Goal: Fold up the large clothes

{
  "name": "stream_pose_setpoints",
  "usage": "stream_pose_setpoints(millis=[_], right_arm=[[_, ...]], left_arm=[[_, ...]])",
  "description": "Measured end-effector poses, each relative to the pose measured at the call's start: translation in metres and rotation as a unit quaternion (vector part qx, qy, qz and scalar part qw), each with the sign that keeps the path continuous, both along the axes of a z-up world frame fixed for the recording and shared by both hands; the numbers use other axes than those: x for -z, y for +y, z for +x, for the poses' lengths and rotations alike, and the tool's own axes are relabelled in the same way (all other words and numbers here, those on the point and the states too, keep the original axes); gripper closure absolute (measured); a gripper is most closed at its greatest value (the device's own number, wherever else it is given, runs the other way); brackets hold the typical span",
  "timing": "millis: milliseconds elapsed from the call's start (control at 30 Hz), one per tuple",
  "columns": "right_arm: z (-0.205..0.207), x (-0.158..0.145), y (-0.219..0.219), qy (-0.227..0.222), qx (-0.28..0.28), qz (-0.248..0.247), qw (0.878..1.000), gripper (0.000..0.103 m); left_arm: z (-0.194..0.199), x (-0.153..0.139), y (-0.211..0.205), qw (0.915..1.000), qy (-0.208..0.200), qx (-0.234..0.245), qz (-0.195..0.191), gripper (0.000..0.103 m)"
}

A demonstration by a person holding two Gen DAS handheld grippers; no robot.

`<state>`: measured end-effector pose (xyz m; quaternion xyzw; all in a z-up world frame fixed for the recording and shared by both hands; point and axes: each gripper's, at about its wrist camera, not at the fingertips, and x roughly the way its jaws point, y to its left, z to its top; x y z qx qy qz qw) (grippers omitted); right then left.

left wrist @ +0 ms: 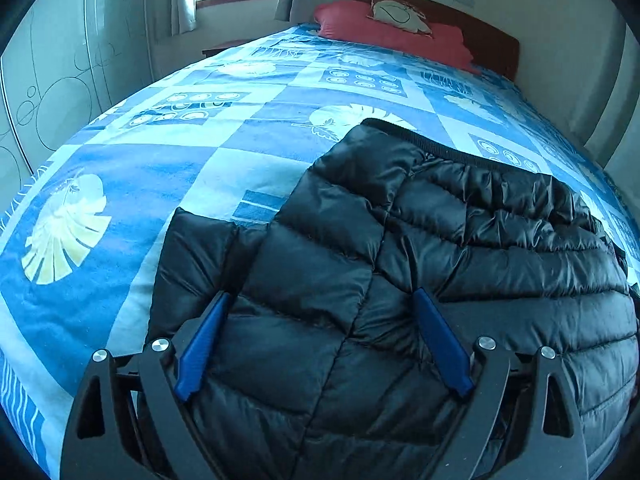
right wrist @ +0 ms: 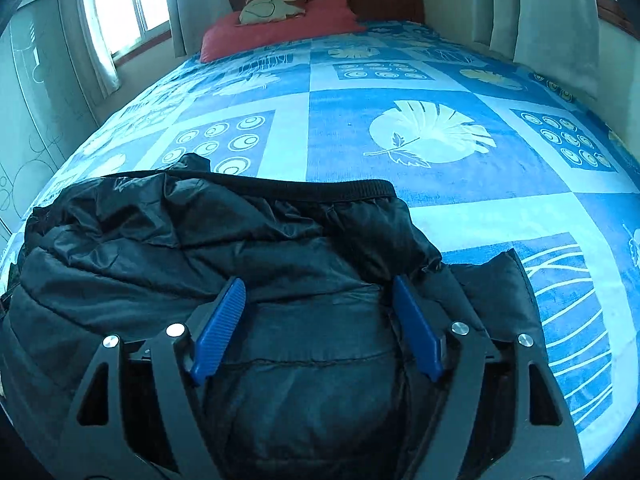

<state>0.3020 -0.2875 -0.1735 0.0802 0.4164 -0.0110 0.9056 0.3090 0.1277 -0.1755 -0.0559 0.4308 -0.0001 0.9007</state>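
A: Black puffer jacket [left wrist: 420,264] lies folded at the bed's [left wrist: 168,168] near edge; our left gripper [left wrist: 322,300] and right gripper [right wrist: 318,286] hover, jaws released.

B: We should press it flat, then square the edges.

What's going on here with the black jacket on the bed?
A person is folding a black puffer jacket on a bed with a blue patterned bedspread, using a handheld gripper in each hand. The jacket lies bunched on the spread. The left gripper and the right gripper both stand over it with jaws open, the padding between the blue fingers but not pinched.
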Motion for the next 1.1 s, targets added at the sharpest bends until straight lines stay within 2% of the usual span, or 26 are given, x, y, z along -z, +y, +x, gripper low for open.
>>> stream_pose_setpoints(millis=[133, 300, 467, 633, 700, 767, 867, 967, 1000, 1033, 1067, 1100], right_arm=[[-0.026, -0.035, -0.002, -0.015, 0.0, 0.0, 1.0, 0.029], [-0.091, -0.06, -0.015, -0.015, 0.021, 0.001, 1.0, 0.027], [-0.165, -0.043, -0.033, 0.01, 0.058, -0.001, 0.998, 0.027], [-0.211, -0.015, -0.05, 0.038, 0.093, 0.055, 0.993, 0.027], [-0.219, -0.005, -0.051, 0.043, 0.098, 0.07, 0.992, 0.027], [-0.221, 0.002, -0.052, 0.048, 0.103, 0.094, 0.989, 0.027], [-0.219, 0.009, -0.05, 0.048, 0.1, 0.129, 0.985, 0.027], [-0.214, 0.01, -0.04, 0.042, 0.096, 0.129, 0.986, 0.027], [-0.213, 0.01, -0.039, 0.04, 0.096, 0.127, 0.986, 0.03], [-0.212, 0.01, -0.036, 0.036, 0.094, 0.126, 0.987, 0.04], [-0.212, 0.008, -0.034, 0.03, 0.094, 0.123, 0.988, 0.048], [-0.212, 0.008, -0.033, 0.028, 0.093, 0.122, 0.988, 0.053]], left_arm=[[-0.011, -0.023, 0.007, 1.0, 0.007, -0.002, -0.006, 0.014], [-0.066, -0.048, 0.031, 0.9986, -0.003, -0.023, -0.049, 0.014], [-0.135, -0.045, 0.056, 0.9935, 0.001, -0.066, -0.093, 0.014], [-0.191, -0.029, 0.07, 0.9835, 0.022, -0.101, -0.148, 0.014], [-0.198, -0.021, 0.07, 0.9794, 0.034, -0.1, -0.172, 0.014], [-0.199, -0.015, 0.066, 0.9782, 0.044, -0.099, -0.177, 0.014], [-0.19, -0.006, 0.056, 0.9736, 0.057, -0.084, -0.204, 0.014], [-0.181, 0.005, 0.054, 0.9668, 0.054, -0.103, -0.228, 0.015], [-0.18, 0.007, 0.056, 0.9639, 0.048, -0.111, -0.237, 0.015], [-0.18, 0.009, 0.059, 0.9615, 0.043, -0.118, -0.244, 0.017], [-0.18, 0.009, 0.062, 0.9589, 0.034, -0.133, -0.249, 0.028], [-0.18, 0.008, 0.063, 0.9584, 0.031, -0.14, -0.247, 0.035]])
